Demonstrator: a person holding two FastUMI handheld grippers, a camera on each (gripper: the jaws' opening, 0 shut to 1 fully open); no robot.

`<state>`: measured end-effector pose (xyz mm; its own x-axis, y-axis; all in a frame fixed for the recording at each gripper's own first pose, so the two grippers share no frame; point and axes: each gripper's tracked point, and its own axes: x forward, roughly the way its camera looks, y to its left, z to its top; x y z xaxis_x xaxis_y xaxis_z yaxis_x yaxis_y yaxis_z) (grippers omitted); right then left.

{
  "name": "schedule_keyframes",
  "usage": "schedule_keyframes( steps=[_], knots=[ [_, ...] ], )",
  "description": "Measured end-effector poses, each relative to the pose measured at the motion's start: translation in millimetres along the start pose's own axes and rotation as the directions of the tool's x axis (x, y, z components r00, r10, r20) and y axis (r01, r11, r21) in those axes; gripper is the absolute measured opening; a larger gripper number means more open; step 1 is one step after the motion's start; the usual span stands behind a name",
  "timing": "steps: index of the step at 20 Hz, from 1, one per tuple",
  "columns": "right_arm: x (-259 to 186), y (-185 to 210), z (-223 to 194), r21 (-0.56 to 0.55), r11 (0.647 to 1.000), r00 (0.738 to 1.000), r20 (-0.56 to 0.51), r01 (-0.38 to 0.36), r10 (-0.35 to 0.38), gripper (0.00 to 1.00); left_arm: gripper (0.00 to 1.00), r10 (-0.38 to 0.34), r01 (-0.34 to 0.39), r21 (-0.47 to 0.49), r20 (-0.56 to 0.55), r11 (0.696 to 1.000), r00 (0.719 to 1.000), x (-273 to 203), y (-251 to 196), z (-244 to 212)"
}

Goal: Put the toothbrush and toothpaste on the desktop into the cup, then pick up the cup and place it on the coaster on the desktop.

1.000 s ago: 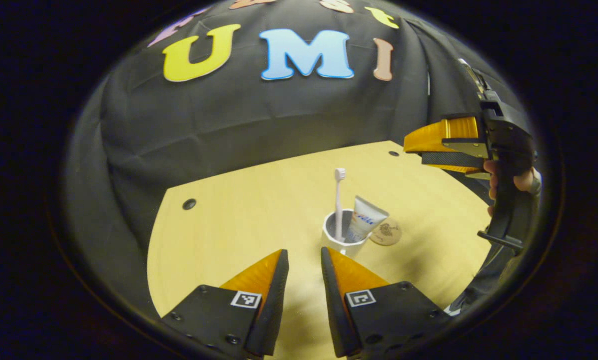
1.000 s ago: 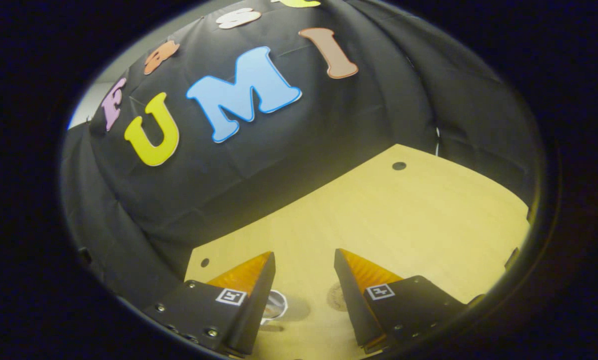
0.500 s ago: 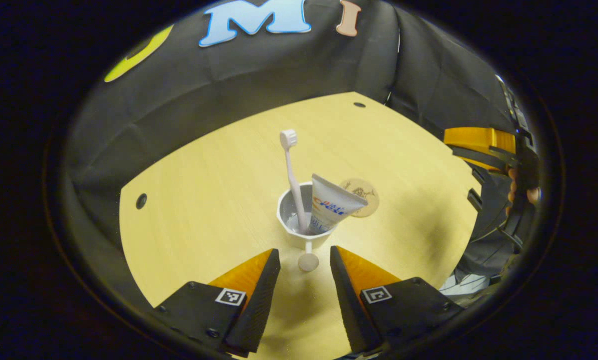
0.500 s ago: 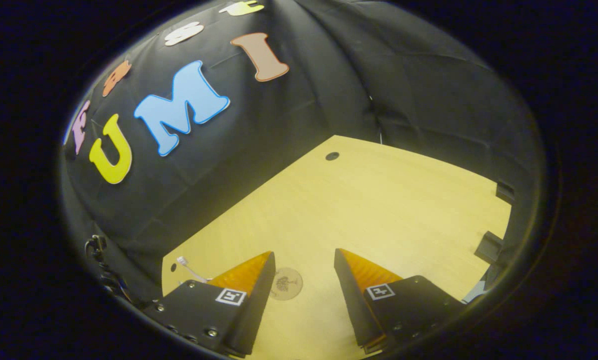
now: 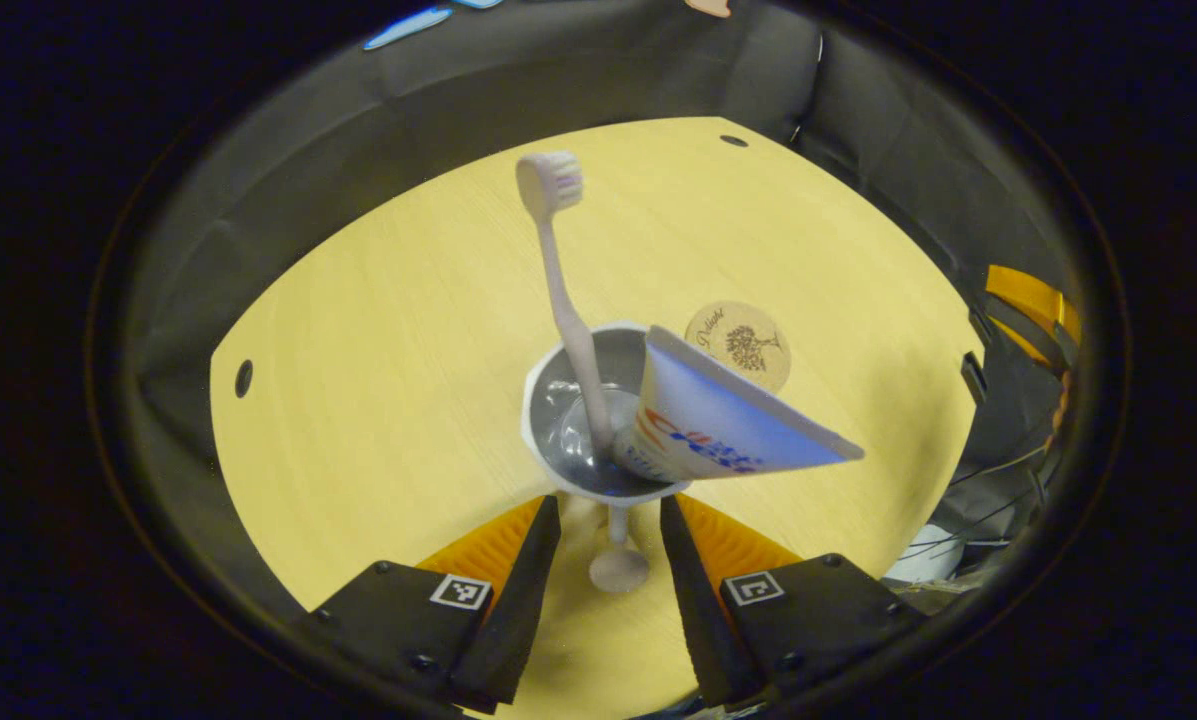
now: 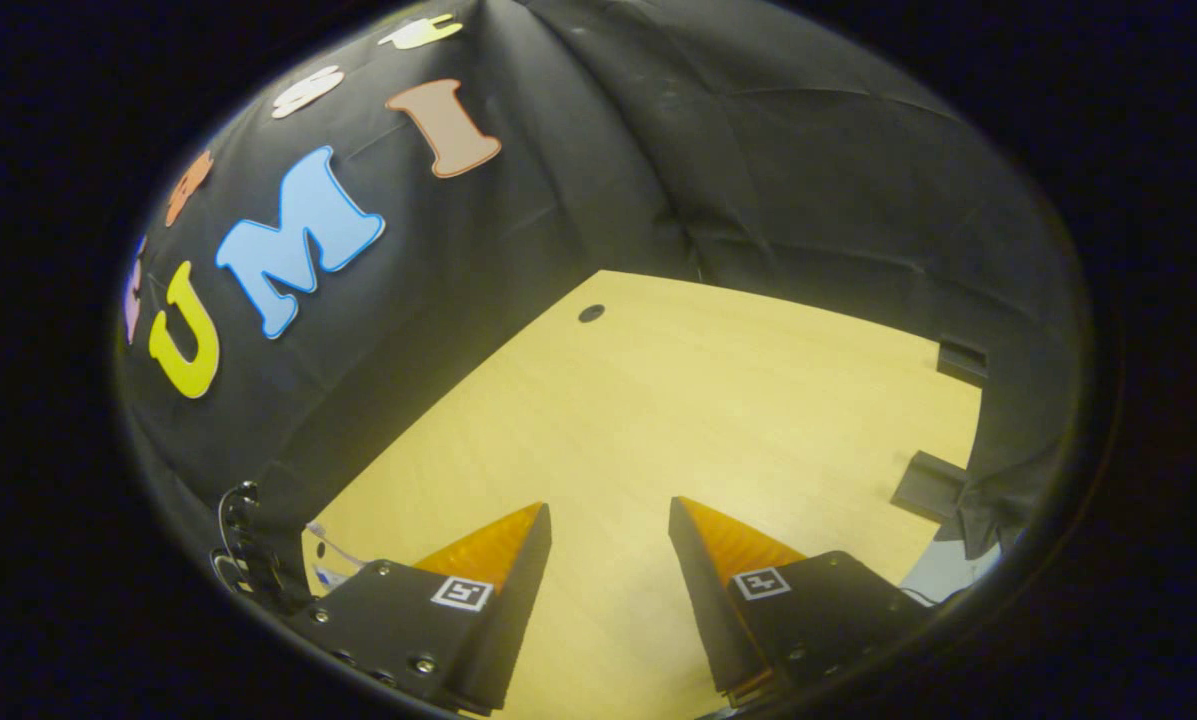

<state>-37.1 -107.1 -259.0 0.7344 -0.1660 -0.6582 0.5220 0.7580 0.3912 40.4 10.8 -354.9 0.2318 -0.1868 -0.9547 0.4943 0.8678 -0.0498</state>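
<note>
The stemmed white cup [image 5: 598, 420], loaded with toothbrush [image 5: 558, 270] and toothpaste tube [image 5: 728, 430], is straddled by the released left gripper [image 5: 610, 515]; the right gripper [image 6: 610, 525] is spread apart.

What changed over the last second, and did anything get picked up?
The left gripper moved in on the cup; its open fingers now flank the stem, gripping nothing. The right gripper swung away, open. The toothbrush and toothpaste stayed in the cup, beside the coaster.
</note>
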Motion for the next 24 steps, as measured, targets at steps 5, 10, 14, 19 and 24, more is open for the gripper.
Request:
schedule_keyframes(
  steps=[5, 10, 14, 19, 24],
  knots=[
    [6, -9, -5, 0.011, 1.000, 0.999, -0.028, 0.016, -0.015, 0.73, 0.63, -0.008, 0.007, -0.014, -0.051, 1.000, 0.999, 15, -3, -5],
    [16, -1, -10, -0.005, 1.000, 0.998, -0.058, 0.000, -0.001, 0.72, 0.27, -0.014, 0.013, -0.004, -0.035, 1.000, 0.999, 14, -7, -1],
    [23, 0, -12, -0.014, 1.000, 0.998, -0.070, -0.005, 0.004, 0.72, 0.33, -0.018, 0.018, 0.002, -0.008, 1.000, 1.000, 11, -12, 4],
    [24, -10, -11, 0.002, 1.000, 0.997, -0.079, 0.001, -0.001, 0.72, 0.32, -0.014, 0.013, 0.040, 0.015, 0.999, 1.000, 9, -26, 25],
    [22, -25, -3, 0.015, 1.000, 0.997, -0.073, 0.018, -0.017, 0.72, 0.32, -0.036, 0.034, 0.074, 0.021, 0.997, 0.999, 15, -55, 50]
  ],
)
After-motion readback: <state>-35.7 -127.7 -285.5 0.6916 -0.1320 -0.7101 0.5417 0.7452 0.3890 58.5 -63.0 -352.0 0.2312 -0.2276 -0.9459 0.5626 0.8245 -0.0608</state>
